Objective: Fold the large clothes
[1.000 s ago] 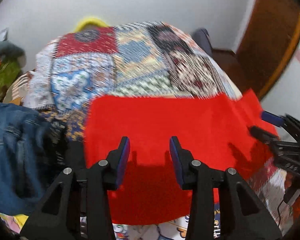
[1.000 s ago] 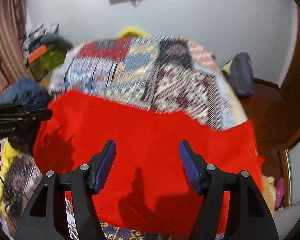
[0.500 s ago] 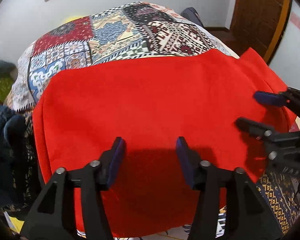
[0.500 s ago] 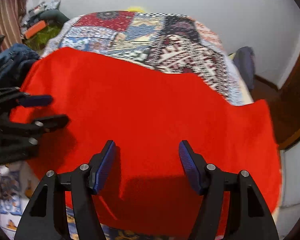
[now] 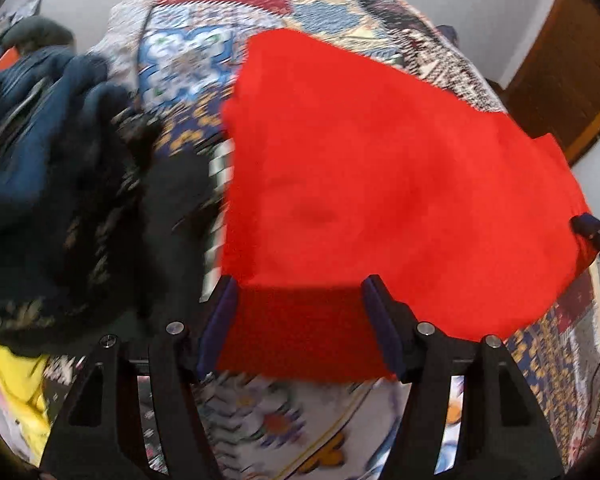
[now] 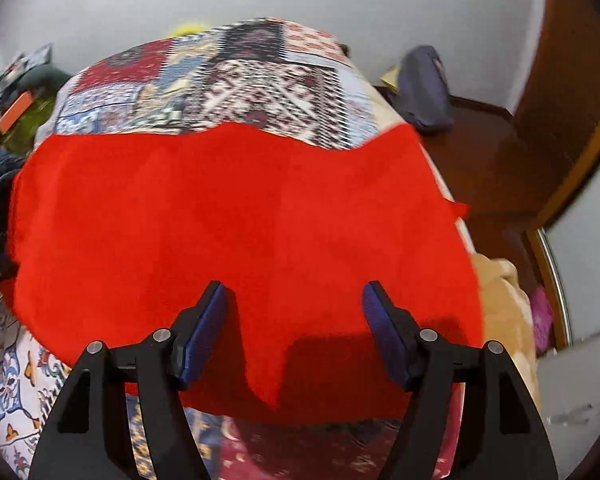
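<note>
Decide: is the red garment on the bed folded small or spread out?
Spread out. The red garment lies broad and mostly flat across the patchwork bedspread; whether it is doubled over, cannot tell.

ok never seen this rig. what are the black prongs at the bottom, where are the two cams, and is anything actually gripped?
No robot here: a person holds a two-finger gripper in each hand, with a fisheye camera on each looking along its fingers. So the black prongs with blue pads are the gripper's own fingers.

In the left wrist view you see the left gripper, with the other gripper's tip poking in at the right edge. In the right wrist view you see the right gripper.

Both look down on a bed with a patchwork cover. A red cloth is spread over it. Dark blue clothes are piled to the left.

Nothing is gripped. Both grippers' jaws have just been opening, and the red cloth shows in the gaps, but the pads are not pressing on it.
</note>
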`<move>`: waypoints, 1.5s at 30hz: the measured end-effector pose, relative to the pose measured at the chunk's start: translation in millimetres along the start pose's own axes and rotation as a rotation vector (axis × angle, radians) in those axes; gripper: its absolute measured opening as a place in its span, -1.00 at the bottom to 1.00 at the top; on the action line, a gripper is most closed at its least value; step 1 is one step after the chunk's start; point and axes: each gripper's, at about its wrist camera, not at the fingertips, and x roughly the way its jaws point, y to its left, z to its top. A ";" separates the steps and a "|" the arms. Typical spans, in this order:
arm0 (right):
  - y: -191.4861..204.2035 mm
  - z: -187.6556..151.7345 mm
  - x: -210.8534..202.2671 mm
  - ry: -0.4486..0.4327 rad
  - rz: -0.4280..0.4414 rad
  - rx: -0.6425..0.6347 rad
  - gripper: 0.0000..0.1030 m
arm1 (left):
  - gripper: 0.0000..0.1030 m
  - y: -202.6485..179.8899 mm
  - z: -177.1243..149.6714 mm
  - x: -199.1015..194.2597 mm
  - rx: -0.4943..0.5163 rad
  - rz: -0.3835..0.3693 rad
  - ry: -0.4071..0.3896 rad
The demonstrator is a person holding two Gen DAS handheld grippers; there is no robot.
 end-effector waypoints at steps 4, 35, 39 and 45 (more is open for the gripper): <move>-7.8 -8.1 -12.1 0.012 -0.002 0.034 0.29 | 0.25 13.9 -14.3 -17.1 -0.037 0.009 -0.003; 62.1 -3.1 -32.4 -0.024 0.099 -0.077 0.30 | 0.25 40.5 -43.5 16.0 -0.575 -0.526 -0.151; 67.2 2.0 -24.0 -0.023 0.080 -0.088 0.30 | 0.25 40.9 -25.0 26.9 -0.591 -0.526 -0.180; 70.6 4.4 -17.0 -0.005 0.077 -0.065 0.30 | -0.36 33.6 -0.2 35.6 -0.561 -0.413 -0.198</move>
